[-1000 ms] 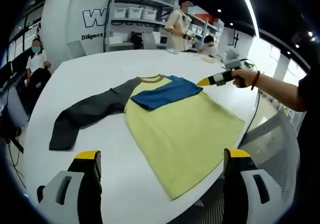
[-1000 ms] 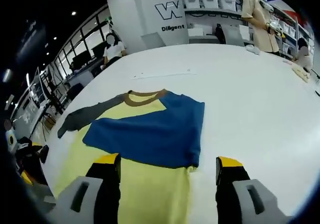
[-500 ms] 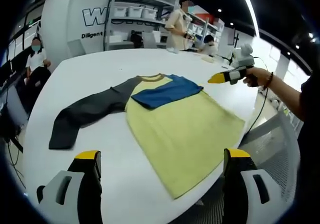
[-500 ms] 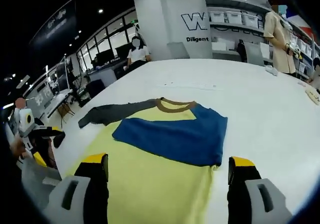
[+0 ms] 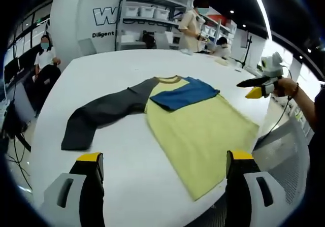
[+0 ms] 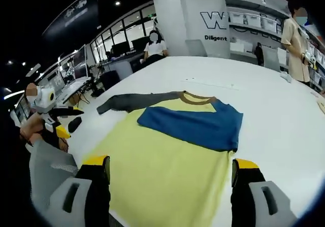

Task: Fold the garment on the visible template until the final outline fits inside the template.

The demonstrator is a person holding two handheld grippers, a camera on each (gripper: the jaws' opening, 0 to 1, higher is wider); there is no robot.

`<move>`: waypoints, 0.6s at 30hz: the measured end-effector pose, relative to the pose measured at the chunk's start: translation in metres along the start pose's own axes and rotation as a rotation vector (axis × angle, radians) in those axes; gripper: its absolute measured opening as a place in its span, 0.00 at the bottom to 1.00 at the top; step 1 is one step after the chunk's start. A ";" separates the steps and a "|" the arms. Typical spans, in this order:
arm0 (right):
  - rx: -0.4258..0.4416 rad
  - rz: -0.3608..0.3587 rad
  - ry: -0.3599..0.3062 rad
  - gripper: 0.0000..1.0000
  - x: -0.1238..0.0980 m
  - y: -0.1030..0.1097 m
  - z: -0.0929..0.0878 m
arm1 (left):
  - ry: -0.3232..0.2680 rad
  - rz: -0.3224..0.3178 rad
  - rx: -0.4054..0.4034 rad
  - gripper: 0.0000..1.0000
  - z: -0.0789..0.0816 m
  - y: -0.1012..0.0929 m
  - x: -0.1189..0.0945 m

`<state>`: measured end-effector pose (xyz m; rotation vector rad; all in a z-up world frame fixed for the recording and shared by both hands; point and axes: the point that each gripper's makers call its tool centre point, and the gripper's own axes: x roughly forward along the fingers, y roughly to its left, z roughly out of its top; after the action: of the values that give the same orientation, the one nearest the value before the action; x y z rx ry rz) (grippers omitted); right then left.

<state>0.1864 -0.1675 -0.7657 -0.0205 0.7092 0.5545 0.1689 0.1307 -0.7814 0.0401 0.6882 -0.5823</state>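
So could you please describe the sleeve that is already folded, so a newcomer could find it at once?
Start at the big white table and find the yellow shirt spread on it. Just below its brown collar, the blue sleeve lies folded across the chest, whereas the grey sleeve stretches out onto the table.

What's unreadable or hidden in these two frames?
- Template: none can be made out around the garment in either view.
- Yellow chest under the folded blue sleeve, right gripper view: covered.
- Wall lettering, left gripper view: cut off by shelving.

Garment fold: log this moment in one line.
blue sleeve: folded across yellow shirt | grey sleeve: spread out | left hand-held gripper: open | right hand-held gripper: open, holding nothing
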 end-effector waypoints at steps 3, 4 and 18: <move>-0.030 0.011 0.006 0.99 -0.006 0.008 -0.005 | -0.003 0.023 -0.016 0.98 0.002 0.015 0.000; -0.033 0.017 0.009 0.99 -0.007 0.010 -0.006 | -0.005 0.025 -0.019 0.98 0.002 0.016 0.000; -0.094 0.033 -0.012 0.99 -0.023 0.025 -0.014 | 0.002 0.171 -0.145 0.94 -0.002 0.086 0.015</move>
<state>0.1517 -0.1598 -0.7580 -0.0929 0.6726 0.6183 0.2214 0.1967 -0.8053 -0.0357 0.7196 -0.3672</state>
